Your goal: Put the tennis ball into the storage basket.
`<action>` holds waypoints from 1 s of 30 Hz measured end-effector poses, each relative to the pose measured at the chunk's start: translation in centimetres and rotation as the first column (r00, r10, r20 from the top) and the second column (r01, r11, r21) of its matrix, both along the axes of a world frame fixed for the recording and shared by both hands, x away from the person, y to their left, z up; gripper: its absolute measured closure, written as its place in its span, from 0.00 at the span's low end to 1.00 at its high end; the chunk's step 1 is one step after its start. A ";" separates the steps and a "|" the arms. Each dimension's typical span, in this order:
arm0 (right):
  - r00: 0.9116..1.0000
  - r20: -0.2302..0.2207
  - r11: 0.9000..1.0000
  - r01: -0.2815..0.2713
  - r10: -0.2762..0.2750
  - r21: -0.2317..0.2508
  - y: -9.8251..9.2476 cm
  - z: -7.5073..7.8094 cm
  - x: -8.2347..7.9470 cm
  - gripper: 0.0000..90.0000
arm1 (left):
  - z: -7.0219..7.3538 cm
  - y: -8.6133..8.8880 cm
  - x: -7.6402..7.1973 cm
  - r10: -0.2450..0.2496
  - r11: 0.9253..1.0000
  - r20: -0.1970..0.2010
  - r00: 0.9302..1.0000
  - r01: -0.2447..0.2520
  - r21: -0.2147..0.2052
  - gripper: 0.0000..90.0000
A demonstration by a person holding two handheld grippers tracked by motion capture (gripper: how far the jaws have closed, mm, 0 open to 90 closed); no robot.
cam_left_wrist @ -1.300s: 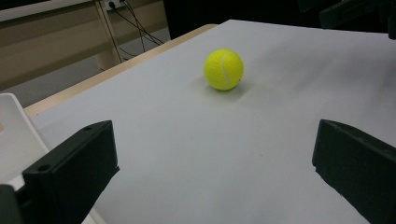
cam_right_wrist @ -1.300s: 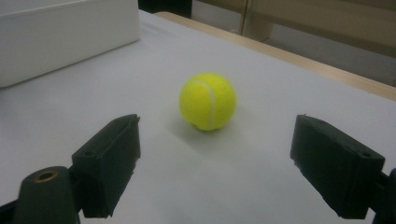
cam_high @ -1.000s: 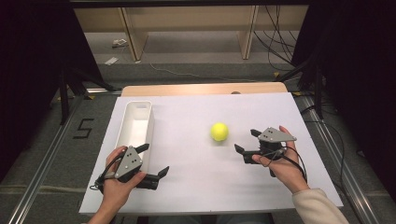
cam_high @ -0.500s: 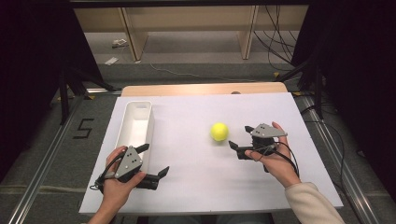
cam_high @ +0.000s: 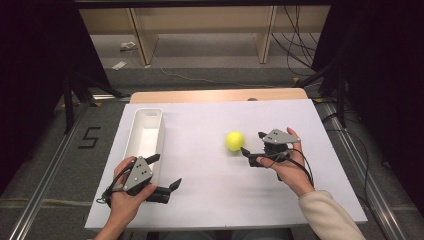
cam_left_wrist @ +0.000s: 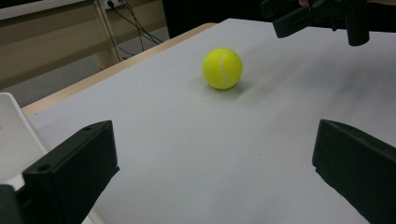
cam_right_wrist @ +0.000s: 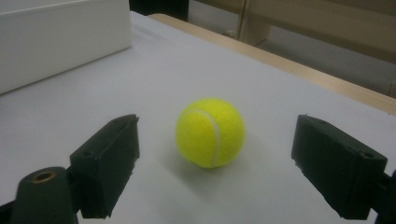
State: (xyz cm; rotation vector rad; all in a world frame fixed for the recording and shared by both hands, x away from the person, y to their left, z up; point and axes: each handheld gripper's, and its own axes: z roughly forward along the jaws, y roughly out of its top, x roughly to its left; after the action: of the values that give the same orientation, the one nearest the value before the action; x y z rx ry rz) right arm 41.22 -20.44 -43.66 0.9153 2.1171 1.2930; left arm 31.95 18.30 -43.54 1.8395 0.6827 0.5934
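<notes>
A yellow tennis ball [cam_high: 234,141] rests on the white table, right of centre. My right gripper [cam_high: 252,142] is open just to its right, jaws pointing left at it. In the right gripper view the ball [cam_right_wrist: 210,132] lies a little ahead of the two spread jaws, touching neither. My left gripper [cam_high: 166,170] is open near the front left, held low over the table with nothing between its jaws. In the left gripper view the ball [cam_left_wrist: 222,68] lies far ahead, with the right gripper [cam_left_wrist: 317,18] beyond it.
A long white bin [cam_high: 146,135] stands along the table's left side, just beyond my left hand; it is seen too as a white wall [cam_right_wrist: 60,42]. The white sheet [cam_high: 210,200] ends at a wooden strip [cam_high: 215,95] at the far edge. Shelving and cables stand behind.
My right gripper has moved left and slightly forward, closing in on the ball. The ball and the left gripper have stayed put.
</notes>
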 end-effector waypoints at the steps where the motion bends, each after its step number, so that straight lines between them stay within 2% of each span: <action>1: 1.000 -0.003 1.000 0.001 -0.001 -0.001 0.1 0.0 0.1 0.18 | 0.0 0.0 0.0 -0.001 1.000 -0.001 1.000 0.001 0.000 0.00; 18: 1.000 -0.004 1.000 -0.002 0.002 -0.009 1.5 -0.4 1.1 0.18 | 0.0 0.0 0.0 0.001 1.000 0.001 1.000 -0.001 -0.002 0.00; 30: 1.000 -0.022 1.000 0.000 0.000 -0.025 2.8 -1.0 2.1 0.17 | 0.0 0.0 0.0 0.002 1.000 0.001 1.000 -0.002 -0.003 0.00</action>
State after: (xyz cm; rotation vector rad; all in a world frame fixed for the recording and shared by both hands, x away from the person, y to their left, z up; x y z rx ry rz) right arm 43.37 -17.68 -44.62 0.9228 2.1455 1.2591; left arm 31.94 18.32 -43.53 1.8362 0.6850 0.5944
